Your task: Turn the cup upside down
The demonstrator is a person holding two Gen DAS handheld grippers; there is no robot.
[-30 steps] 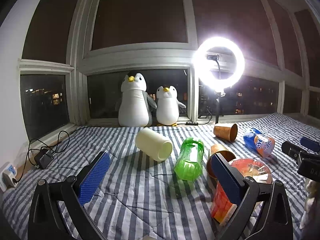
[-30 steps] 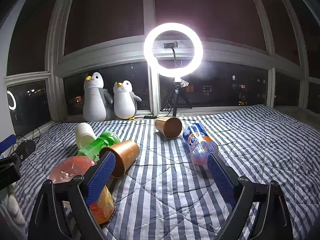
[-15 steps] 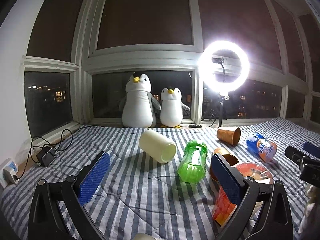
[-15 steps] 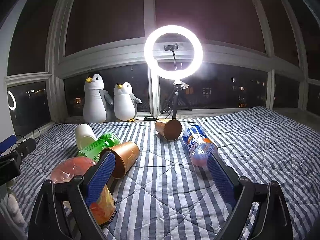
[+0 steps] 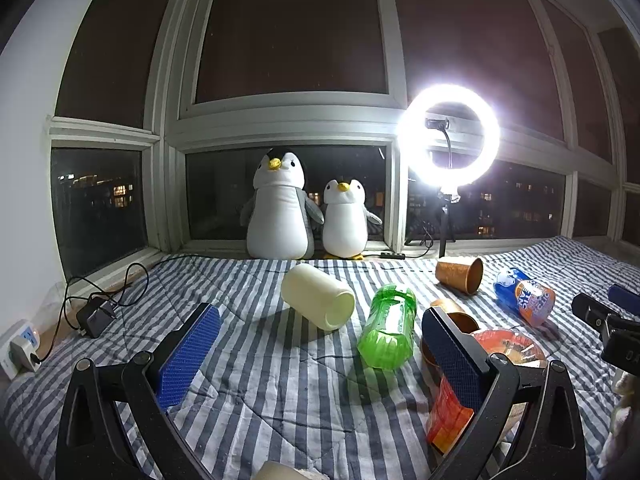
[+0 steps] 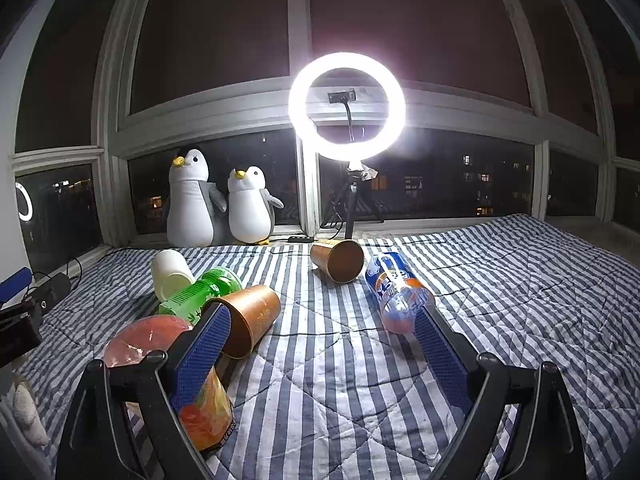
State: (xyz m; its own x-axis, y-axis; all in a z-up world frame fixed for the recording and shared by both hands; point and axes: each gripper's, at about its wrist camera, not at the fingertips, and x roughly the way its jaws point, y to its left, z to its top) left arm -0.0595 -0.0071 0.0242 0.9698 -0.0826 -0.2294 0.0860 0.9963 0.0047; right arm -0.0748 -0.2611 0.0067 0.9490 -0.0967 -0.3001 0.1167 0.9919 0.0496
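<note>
Several cups lie on their sides on the striped blanket. A cream cup rests ahead of my left gripper, which is open and holds nothing. One copper cup lies close behind my right gripper's left finger. A second copper cup lies farther back near the lamp stand. My right gripper is open and empty over bare blanket.
A green bottle, a blue-orange soda bottle and an orange-red bottle lie among the cups. Two plush penguins and a ring light stand at the window. A charger and cable lie at the left edge.
The left wrist view has tilted upward a little, so the objects sit lower in frame. The right gripper has barely moved. Both grippers stay open; no object has shifted.
</note>
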